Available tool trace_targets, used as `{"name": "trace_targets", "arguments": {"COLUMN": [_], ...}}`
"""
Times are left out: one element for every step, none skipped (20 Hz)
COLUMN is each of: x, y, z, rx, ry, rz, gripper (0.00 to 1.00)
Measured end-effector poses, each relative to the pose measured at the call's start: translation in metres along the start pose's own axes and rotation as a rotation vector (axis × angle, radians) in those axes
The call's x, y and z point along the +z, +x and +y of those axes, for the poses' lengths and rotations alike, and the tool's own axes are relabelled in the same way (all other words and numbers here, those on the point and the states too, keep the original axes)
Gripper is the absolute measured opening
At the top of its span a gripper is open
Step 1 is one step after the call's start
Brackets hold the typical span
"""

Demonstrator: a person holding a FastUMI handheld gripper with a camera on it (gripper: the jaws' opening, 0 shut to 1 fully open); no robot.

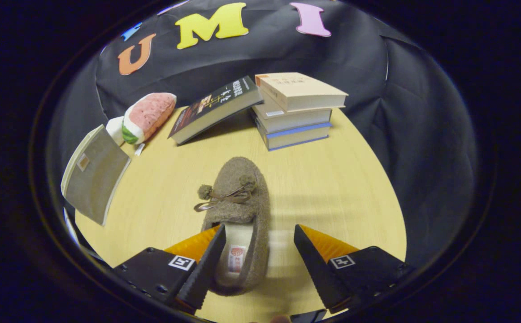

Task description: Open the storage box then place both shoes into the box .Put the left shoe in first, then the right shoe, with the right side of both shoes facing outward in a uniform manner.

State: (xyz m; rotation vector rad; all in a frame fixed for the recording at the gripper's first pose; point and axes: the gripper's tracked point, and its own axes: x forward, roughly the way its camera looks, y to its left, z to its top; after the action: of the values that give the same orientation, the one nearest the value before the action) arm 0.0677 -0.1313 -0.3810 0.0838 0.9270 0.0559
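At the bottom of the frame the gripper [257, 253] spreads its fingers apart, straddling the heel of a brown slipper [239, 215], apparently lining up a grasp. The shoe lies toe-away at centre on the desk [332, 188]. Beyond, a storage box [93, 175] at left; stacked books [294, 112] at top.

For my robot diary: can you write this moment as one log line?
tool: open, astride heel | shoe: on table, toe pointing away | grip: not yet
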Motion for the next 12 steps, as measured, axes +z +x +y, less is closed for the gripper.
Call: {"name": "trace_targets", "arguments": {"x": [-0.001, -0.0012, -0.0018, -0.0026, -0.0037, -0.0042, -0.0053, -0.0046, -0.003, -0.0043, -0.0032, -0.0039], "y": [0.0048, 0.0089, 0.0105, 0.0114, 0.0129, 0.0121, 0.0129, 0.0122, 0.0125, 0.0118, 0.0107, 0.0111], "z": [0.0009, 0.0012, 0.0008, 0.0022, 0.0028, 0.0051, 0.0031, -0.0004, -0.0029, -0.0026, -0.0025, -0.0026], "rx": [0.01, 0.016, 0.013, 0.019, 0.02, 0.027, 0.008, -0.009, -0.021, -0.017, -0.012, -0.008], "ry": [0.002, 0.006, 0.012, 0.018, 0.024, 0.033, 0.037, 0.044, 0.062, 0.088, 0.113, 0.134], "rz": [0.017, 0.027, 0.034, 0.038, 0.042, 0.045, 0.052, 0.054, 0.055, 0.067, 0.075, 0.08], "gripper": [0.92, 0.86, 0.8, 0.75, 0.64, 0.52, 0.41, 0.3, 0.18, 0.06, 0.04, 0.0]}}
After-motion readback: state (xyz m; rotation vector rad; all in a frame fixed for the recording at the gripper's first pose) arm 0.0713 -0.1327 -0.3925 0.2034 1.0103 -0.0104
